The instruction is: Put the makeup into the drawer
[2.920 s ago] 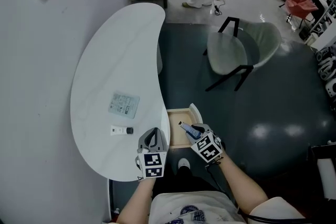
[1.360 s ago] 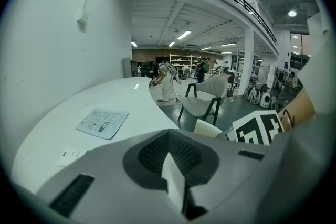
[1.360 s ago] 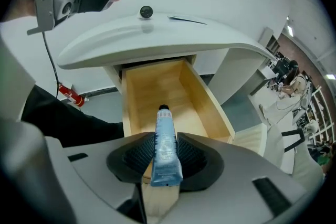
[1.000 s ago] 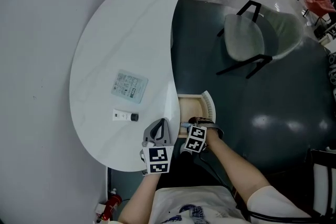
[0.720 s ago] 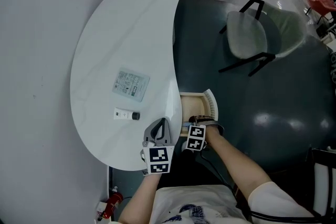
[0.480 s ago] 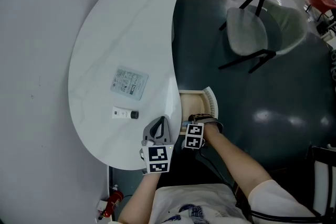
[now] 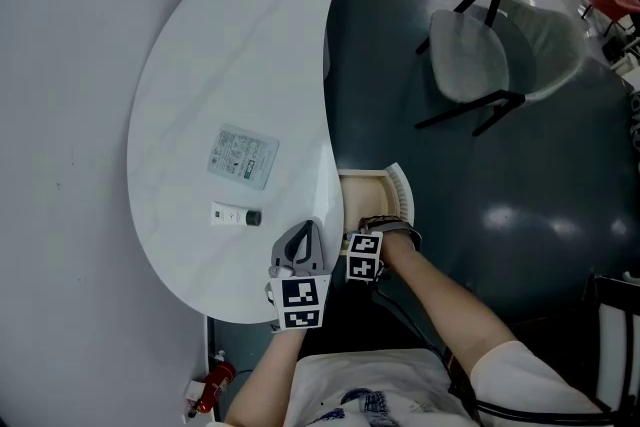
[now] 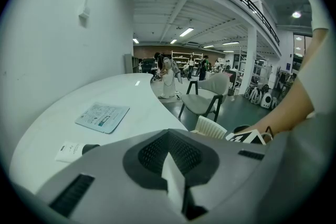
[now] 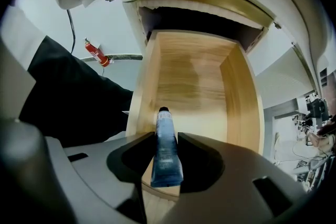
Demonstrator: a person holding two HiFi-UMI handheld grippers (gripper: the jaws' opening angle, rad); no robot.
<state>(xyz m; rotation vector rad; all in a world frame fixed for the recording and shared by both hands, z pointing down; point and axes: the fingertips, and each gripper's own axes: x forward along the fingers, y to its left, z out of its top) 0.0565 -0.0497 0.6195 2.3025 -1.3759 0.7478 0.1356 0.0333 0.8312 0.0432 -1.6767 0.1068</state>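
Makeup tube, blue with a dark cap: clamped between the two jaws of the right claw. The cap end points away from the claw, toward the drawer floor; the flat crimped end sits back between the jaws. The pads press on both sides of the tube.

Right claw points downward over the open drawer. The drawer is pale wood with a bare floor, pulled out from under the rim of the table. The tube hangs over the near part of the drawer. Whether its cap touches the wood cannot be told.

In the head view the right claw's marker cube sits just at the near end of the drawer, with a bare forearm running back to the person.

Left claw: jaws together, nothing between them. It sits at the table's near edge, beside the drawer opening, and points out across the tabletop. Contact with the table cannot be told.

On the table, ahead of the left claw:
- small white tube with a black cap, lying flat, near the claw
- flat printed sachet, lying a little beyond it, apart from it

Further out:
- grey chair with black legs on the dark floor, well apart from the drawer
- red fire extinguisher low beside the table's base
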